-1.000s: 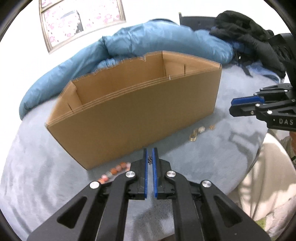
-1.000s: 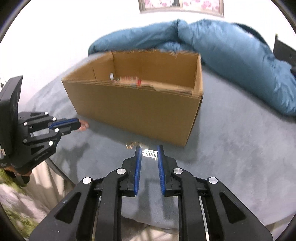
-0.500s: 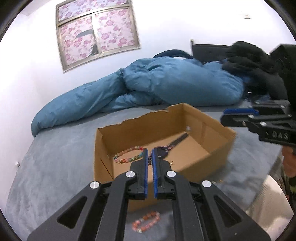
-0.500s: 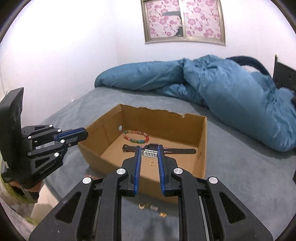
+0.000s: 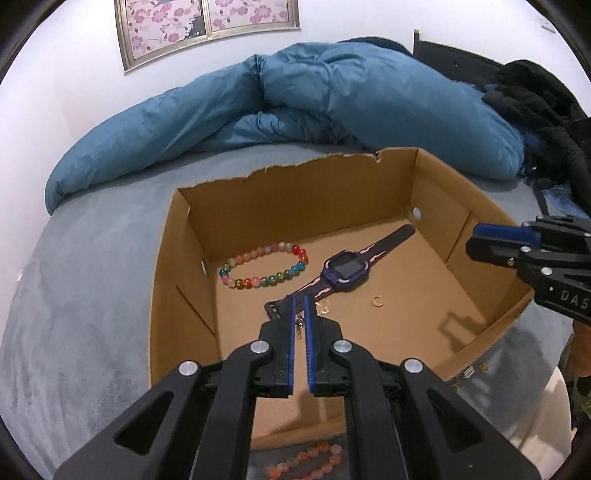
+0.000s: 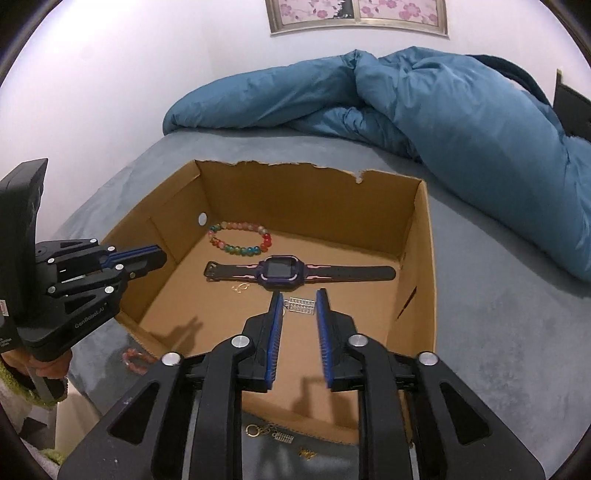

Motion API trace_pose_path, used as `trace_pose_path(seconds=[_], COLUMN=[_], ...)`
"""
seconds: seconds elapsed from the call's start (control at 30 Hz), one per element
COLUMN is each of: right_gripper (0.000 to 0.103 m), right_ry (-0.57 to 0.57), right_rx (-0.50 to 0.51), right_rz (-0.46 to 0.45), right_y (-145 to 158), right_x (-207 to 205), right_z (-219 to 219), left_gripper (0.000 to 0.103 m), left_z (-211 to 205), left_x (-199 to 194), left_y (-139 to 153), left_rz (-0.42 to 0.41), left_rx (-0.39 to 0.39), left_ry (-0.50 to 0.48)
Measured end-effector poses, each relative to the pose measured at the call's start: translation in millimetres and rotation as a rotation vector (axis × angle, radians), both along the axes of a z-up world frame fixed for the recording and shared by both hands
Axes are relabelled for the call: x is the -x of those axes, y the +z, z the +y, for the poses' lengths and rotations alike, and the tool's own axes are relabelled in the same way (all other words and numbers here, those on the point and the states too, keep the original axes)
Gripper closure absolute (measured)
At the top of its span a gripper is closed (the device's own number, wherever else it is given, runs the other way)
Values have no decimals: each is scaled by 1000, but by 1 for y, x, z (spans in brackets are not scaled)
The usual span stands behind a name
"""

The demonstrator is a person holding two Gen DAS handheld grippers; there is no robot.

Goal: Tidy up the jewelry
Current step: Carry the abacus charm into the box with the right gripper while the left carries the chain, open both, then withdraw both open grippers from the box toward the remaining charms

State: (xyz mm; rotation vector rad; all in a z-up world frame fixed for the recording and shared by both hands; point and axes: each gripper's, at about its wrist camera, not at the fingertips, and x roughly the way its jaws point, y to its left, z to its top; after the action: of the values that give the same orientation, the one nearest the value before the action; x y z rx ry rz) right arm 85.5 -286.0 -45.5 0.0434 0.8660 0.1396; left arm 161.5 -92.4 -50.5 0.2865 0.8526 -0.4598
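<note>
Lettering "GenRoboLAI" on left gripper (image 6: pixel 122 258), "DAS" on right gripper (image 5: pixel 491 240)

Both cams are wrist fisheyes looking forward and steeply down along their own fingers, close above the near rim of the cardboard box (image 5: pixel 373 192). Left cam sits toward the box's left side, angled slightly right; right gripper (image 5: pixel 476 240) enters at its right edge. Right cam sits toward the right side; left gripper (image 6: pixel 159 256) enters at its left edge. Shared: box interior with purple watch (image 5: pixel 343 271) and multicolour bead bracelet (image 6: pixel 240 238), blue duvet (image 6: pixel 443 96), framed floral picture (image 5: pixel 207 29) on the far wall.
</note>
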Motion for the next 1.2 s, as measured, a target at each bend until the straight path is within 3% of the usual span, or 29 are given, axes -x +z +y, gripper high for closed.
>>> trace_pose_path(seconds=[0.2,0.27,0.57,0.87,1.2], right_gripper=[71,70,66,64,63], right_ry=[-19,-25,-49,-25,-22], right_rx=[13,14,-5,-1,4], right_rz=[-12,-18,-81,-149,-75], right_y=[1,3,23,42,23], right_x=[1,2,27,77,127], right_z=[-3,-4,-10,-11,-16], left_gripper=[78,76,75,75,75], left_z=[4,6,17,28,25], left_x=[2,3,24,70,121], left_y=[1,4,26,37,23], left_rz=[0,-10,-74,-95,-60], left_rx=[13,23,79,70,80], left_ry=[22,30,34,34,-39])
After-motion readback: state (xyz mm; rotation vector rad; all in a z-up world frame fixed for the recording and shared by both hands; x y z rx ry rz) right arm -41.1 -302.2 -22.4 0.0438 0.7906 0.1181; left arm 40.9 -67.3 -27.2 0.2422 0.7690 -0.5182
